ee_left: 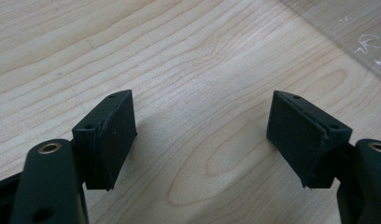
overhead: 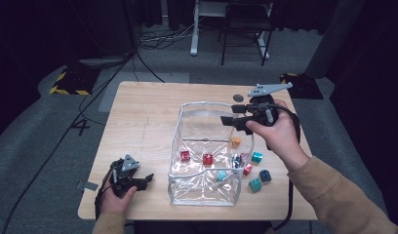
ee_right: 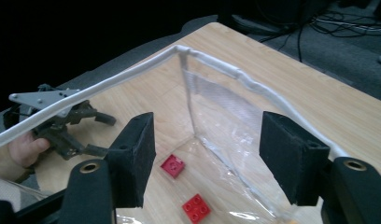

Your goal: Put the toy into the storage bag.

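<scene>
**Two open tools, one clear bin of bricks**

Two tools stand open with nothing between the jaws. The right tool (overhead: 229, 122) hangs over the far right rim of the clear soft plastic bin (overhead: 180, 127) with a white-piped rim, pointing left across its mouth; its own view looks down into a far corner of the bin. The left tool (overhead: 147, 179) rests low at the near left of the pale wooden counter (overhead: 143, 112), pointing right toward the bin, well apart from it.

The bin sits right of centre on the counter, mouth up, its long axis running near to far. Through its glossy walls the contents are hard to read: two small red toy bricks (ee_right: 172, 165) lie studs-up on the floor at mid-length, an orange brick (overhead: 235, 142) sits farther back, and a teal brick (overhead: 221, 175) nearer. Glare and creases blur the near wall. Whether the red and multicoloured bricks at the right wall lie inside or outside cannot be told. Loose teal and dark blue bricks (overhead: 265, 175) lie on the counter just right of the bin. The right forearm's tan sleeve (overhead: 333, 200) is cut off at the lower edge.
</scene>
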A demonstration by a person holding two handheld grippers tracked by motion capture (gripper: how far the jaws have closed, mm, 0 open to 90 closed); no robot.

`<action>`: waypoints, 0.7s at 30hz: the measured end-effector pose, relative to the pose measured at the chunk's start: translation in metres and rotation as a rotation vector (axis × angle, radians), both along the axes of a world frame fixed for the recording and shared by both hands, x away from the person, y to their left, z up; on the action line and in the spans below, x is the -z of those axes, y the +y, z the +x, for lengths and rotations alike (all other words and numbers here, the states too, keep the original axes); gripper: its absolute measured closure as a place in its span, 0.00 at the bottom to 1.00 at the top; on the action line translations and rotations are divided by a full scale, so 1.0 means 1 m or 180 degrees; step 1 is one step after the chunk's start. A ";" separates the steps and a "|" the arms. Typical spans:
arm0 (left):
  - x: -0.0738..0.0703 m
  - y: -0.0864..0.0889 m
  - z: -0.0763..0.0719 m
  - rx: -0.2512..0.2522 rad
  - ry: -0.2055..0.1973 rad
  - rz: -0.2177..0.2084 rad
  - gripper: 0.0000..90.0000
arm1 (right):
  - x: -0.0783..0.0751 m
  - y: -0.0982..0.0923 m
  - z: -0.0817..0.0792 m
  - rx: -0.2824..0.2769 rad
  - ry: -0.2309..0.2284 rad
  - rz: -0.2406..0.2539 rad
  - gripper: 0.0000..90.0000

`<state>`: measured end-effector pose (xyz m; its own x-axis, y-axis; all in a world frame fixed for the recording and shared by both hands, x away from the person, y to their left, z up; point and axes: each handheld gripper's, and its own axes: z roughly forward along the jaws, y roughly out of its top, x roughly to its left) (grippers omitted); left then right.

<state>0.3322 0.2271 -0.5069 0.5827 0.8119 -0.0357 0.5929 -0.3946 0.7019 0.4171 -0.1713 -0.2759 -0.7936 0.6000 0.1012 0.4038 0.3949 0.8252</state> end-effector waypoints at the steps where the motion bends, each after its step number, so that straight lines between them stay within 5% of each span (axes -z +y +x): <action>1: 0.000 0.000 0.000 0.0000 0.0000 0.0001 0.27 | -0.001 -0.004 0.001 0.0027 -0.0008 0.0004 0.40; 21: 0.000 0.000 0.000 -0.0004 -0.0006 0.0001 0.27 | 0.000 -0.074 0.011 0.0563 -0.0083 0.0039 0.39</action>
